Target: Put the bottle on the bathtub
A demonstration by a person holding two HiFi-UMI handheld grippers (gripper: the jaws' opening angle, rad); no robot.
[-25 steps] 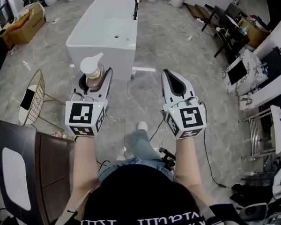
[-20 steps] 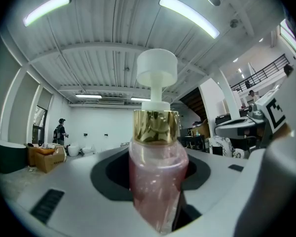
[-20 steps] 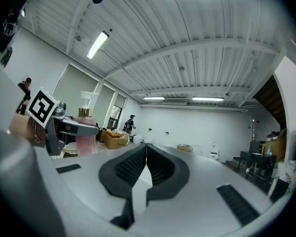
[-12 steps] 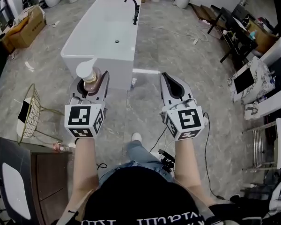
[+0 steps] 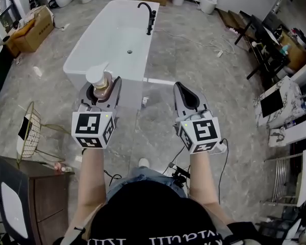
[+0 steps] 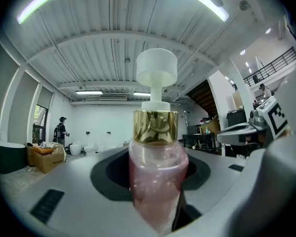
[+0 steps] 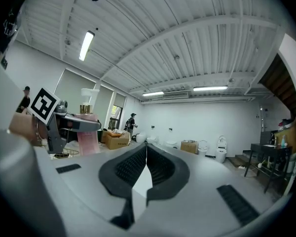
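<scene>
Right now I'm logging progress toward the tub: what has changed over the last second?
The person has stepped forward, bringing both grippers nearer the bathtub. In the head view the tub's near rim now shows level with the bottle held in the left gripper. Nothing was grasped or released. Unchanged: left gripper shut on the upright bottle, right gripper shut and empty.

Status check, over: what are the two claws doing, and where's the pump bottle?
Left gripper shut on bottle, upright, by the bathtub, not yet down. Right gripper shut, empty. Nothing in between.
</scene>
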